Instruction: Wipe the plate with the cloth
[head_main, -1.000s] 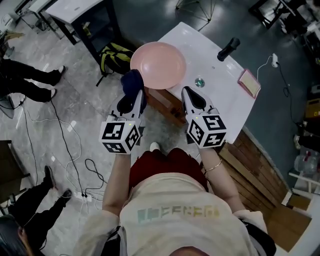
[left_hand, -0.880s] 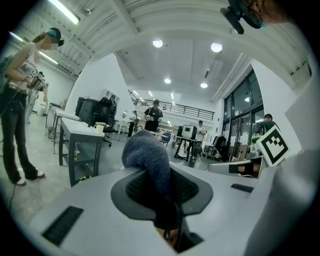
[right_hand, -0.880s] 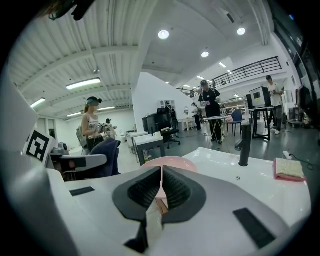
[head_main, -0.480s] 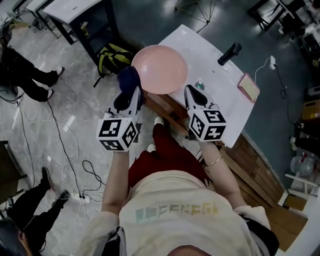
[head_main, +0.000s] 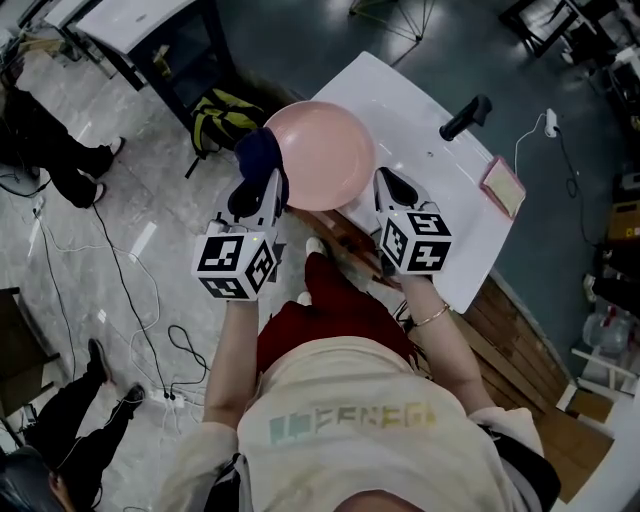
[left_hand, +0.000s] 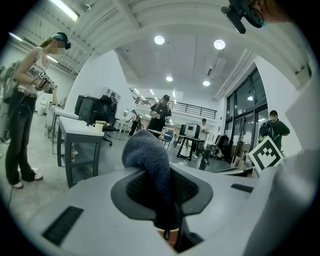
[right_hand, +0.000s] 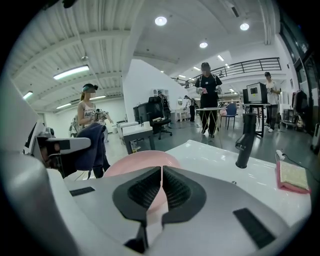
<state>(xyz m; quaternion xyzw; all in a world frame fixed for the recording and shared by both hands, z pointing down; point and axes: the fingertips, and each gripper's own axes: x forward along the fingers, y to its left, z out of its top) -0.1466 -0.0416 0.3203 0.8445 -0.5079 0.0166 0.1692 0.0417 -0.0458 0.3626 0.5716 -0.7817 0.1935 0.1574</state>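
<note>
Both tools have drifted a little closer together since a second ago, so the dark blue cloth (head_main: 256, 150) now sits against the left rim of the pink plate (head_main: 320, 155), where before it hung just beside it. The left tool (head_main: 265, 186) is clamped on the cloth, which bulges up out of its jaws. The right tool (head_main: 390, 186) is pinched shut on the near rim of the plate, holding it up over the near corner of the white counter (head_main: 420, 120), partly out past the edge; the black faucet (head_main: 466, 117) stands well apart behind. From where I stand, the wipe looks to be only just starting: cloth at the edge, not yet on the face. Next, I'd judge, the cloth has to be pressed onto the dish and swept across it, while the right tool keeps the plate steady against that push.
</note>
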